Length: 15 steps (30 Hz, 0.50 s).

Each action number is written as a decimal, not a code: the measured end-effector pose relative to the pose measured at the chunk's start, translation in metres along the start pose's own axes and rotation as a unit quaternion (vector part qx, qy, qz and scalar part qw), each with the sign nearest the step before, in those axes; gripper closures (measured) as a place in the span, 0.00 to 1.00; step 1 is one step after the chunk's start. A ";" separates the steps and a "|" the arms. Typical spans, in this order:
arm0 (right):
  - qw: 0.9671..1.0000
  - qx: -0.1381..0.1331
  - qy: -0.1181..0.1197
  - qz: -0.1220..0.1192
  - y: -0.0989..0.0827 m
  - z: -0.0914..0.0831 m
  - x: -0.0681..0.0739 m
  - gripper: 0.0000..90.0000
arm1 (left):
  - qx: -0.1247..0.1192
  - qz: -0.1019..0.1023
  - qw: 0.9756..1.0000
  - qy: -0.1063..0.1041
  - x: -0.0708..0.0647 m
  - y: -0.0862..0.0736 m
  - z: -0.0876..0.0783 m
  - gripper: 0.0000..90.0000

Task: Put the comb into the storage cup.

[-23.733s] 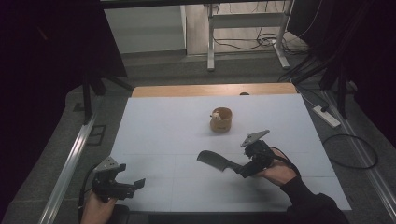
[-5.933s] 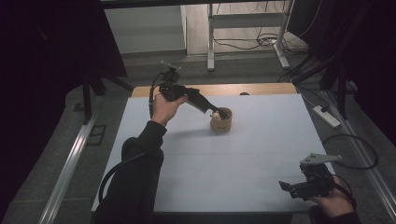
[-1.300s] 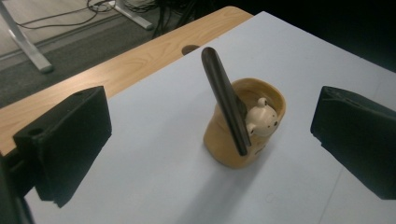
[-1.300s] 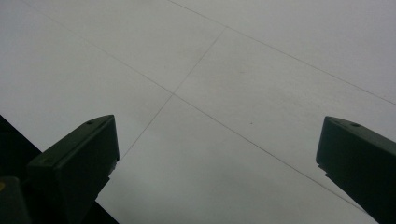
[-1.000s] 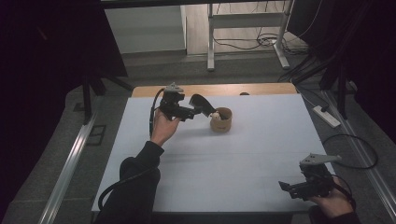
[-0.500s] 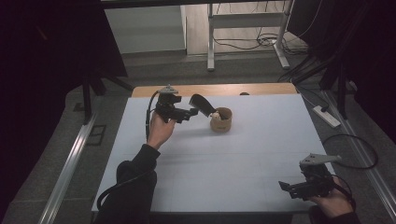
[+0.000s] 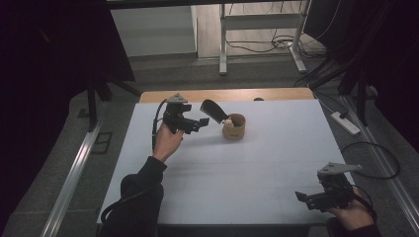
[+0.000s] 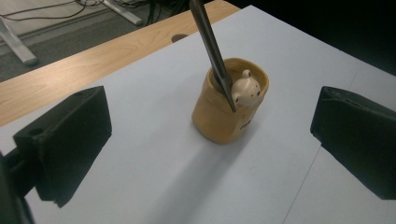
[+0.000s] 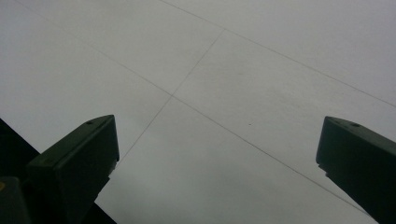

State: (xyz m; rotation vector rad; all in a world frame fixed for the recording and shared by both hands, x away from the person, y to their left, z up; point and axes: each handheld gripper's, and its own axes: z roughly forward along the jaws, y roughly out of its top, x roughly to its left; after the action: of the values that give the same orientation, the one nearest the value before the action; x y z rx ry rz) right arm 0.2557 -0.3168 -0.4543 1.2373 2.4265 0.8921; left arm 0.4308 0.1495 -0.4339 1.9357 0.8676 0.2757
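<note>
The black spatula (image 7: pixel 214 110) stands handle-down in the tan bear cup (image 7: pixel 233 127), leaning toward ten o'clock. The left gripper (image 7: pixel 203 122) and the right gripper (image 7: pixel 300 196) hang with jaws wide and empty.

Tan cup (image 7: pixel 233 127) stands toward the far middle of the white table (image 7: pixel 237 173); a black spatula (image 7: pixel 213 110) sticks out of it, leaning up and left, blocking approach from above on that side. Left gripper (image 7: pixel 197 123), jaws apart, hangs just left of the cup, apart from it. Bare table all round the cup and across the near half. Right gripper (image 7: pixel 302 196), jaws apart, sits at the near right corner, well apart from the cup.
</note>
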 end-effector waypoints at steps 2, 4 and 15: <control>1.000 -0.002 -0.001 0.001 0.000 0.000 0.000 0.00 | 0.000 0.001 1.000 0.001 -0.001 -0.002 -0.001 0.00; 1.000 -0.002 -0.001 0.001 0.000 0.000 0.000 0.00 | 0.000 0.002 1.000 0.003 -0.001 -0.004 -0.002 0.00; 1.000 -0.018 -0.010 0.002 0.000 -0.003 0.000 0.00 | 0.011 -0.003 1.000 0.002 -0.006 -0.010 -0.002 0.00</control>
State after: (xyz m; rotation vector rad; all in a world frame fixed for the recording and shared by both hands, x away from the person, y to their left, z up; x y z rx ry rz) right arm 0.2542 -0.3178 -0.4520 1.2333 2.3830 0.9162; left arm 0.4209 0.1495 -0.4403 1.9540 0.8811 0.2669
